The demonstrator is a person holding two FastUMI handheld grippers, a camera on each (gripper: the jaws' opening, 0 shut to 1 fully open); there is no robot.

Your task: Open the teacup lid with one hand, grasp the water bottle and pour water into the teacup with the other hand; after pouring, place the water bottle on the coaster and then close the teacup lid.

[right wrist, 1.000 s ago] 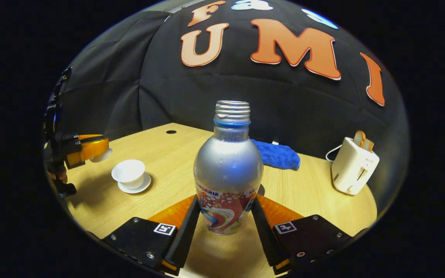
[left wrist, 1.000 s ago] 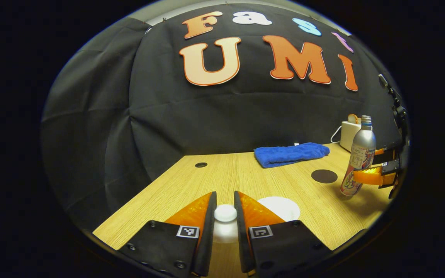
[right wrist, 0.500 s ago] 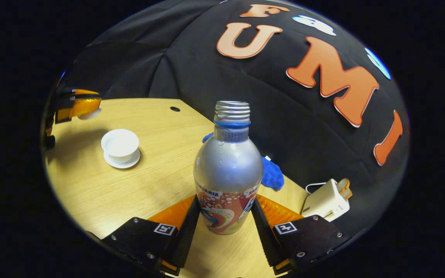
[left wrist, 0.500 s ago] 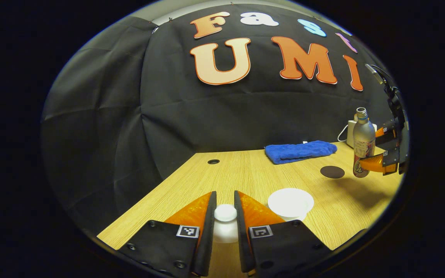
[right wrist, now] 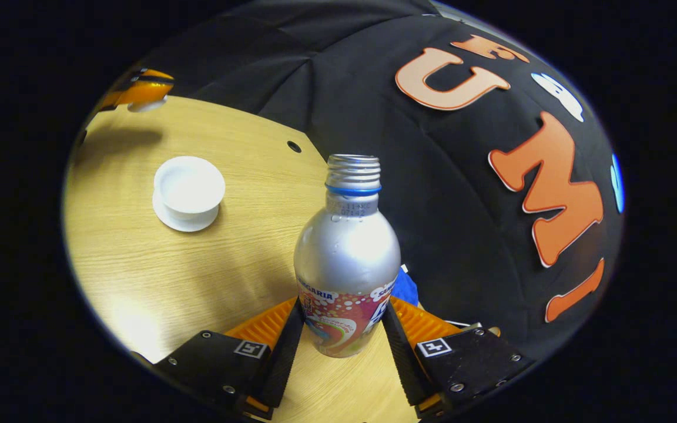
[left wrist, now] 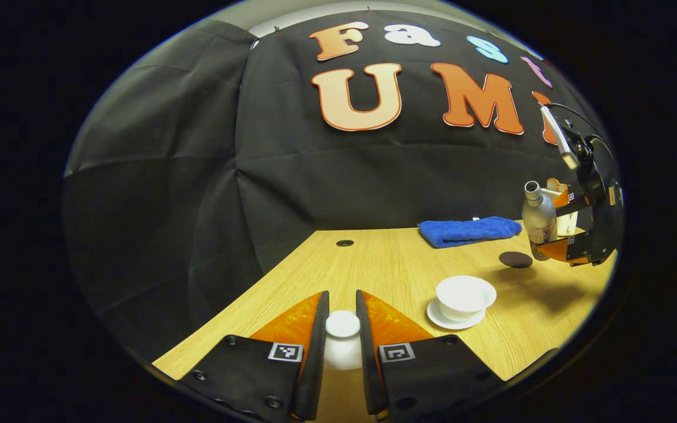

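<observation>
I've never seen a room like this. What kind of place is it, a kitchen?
Probably a recording booth set up like a kitchen: a wooden table against a black cloth wall, with a teacup, a water bottle and a blue towel.

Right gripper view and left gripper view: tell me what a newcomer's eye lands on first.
The silver bottle, uncapped and clamped low down in the right claw, looms at the centre of the right gripper view. Up left of it there, the open white teacup sits on its saucer. In the left gripper view, the left claw pinches the white lid by its knob.
</observation>
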